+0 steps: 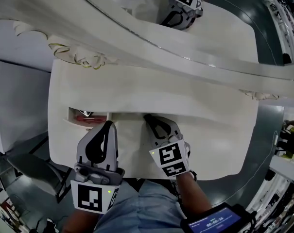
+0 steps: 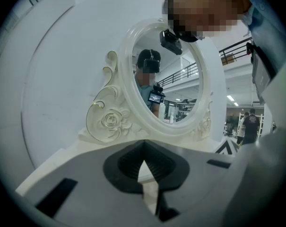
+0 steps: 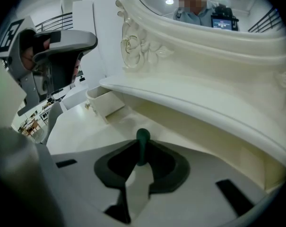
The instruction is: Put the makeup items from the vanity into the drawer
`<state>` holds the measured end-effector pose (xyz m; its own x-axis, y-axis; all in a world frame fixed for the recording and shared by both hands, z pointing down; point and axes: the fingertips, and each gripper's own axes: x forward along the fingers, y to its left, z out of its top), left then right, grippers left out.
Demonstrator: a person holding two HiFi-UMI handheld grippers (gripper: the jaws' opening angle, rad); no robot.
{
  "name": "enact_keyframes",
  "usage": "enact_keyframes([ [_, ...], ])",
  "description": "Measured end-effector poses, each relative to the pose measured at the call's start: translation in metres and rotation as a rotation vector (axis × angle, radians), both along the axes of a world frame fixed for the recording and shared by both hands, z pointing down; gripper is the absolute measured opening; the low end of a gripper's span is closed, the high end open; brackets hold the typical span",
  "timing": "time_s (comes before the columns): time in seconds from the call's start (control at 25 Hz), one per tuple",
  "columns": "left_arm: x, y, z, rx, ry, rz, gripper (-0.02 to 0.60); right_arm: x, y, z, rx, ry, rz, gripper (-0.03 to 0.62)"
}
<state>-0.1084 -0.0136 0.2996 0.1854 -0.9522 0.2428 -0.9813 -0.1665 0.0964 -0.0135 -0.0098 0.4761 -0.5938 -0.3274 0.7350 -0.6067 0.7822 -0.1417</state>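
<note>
Firmly, the right hand-held gripper [image 1: 152, 124] clamps a slim, dark green stick [image 3: 143, 140] with a rounded matte tip, which stands upright between its dark pads above the smooth cream bench [image 1: 210, 140]. Off to its left a small boxy drawer [image 3: 108, 107] stands pulled out, with reddish items [image 1: 84, 116] inside. The left hand-held gripper [image 2: 143, 145] has its jaws together on nothing and faces an oval mirror [image 2: 171, 79] in a glossy frame with a carved rose [image 2: 109, 119].
</note>
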Motion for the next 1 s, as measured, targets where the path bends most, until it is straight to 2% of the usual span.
enact_keyframes([
  [0.28, -0.006, 0.014, -0.005, 0.024, -0.003, -0.030, 0.000, -0.007, 0.004, -0.028, 0.057, -0.045, -0.020, 0.051],
  [0.44, -0.022, 0.031, -0.016, 0.043, -0.004, -0.066, 0.000, -0.027, 0.012, -0.055, 0.103, -0.071, -0.054, 0.051],
  [0.68, -0.058, 0.051, -0.029, 0.083, -0.023, -0.169, 0.000, -0.081, 0.021, -0.084, 0.182, -0.129, -0.185, 0.052],
  [1.0, -0.112, 0.068, -0.032, 0.094, -0.022, -0.297, 0.000, -0.145, 0.026, -0.086, 0.246, -0.093, -0.344, 0.067],
])
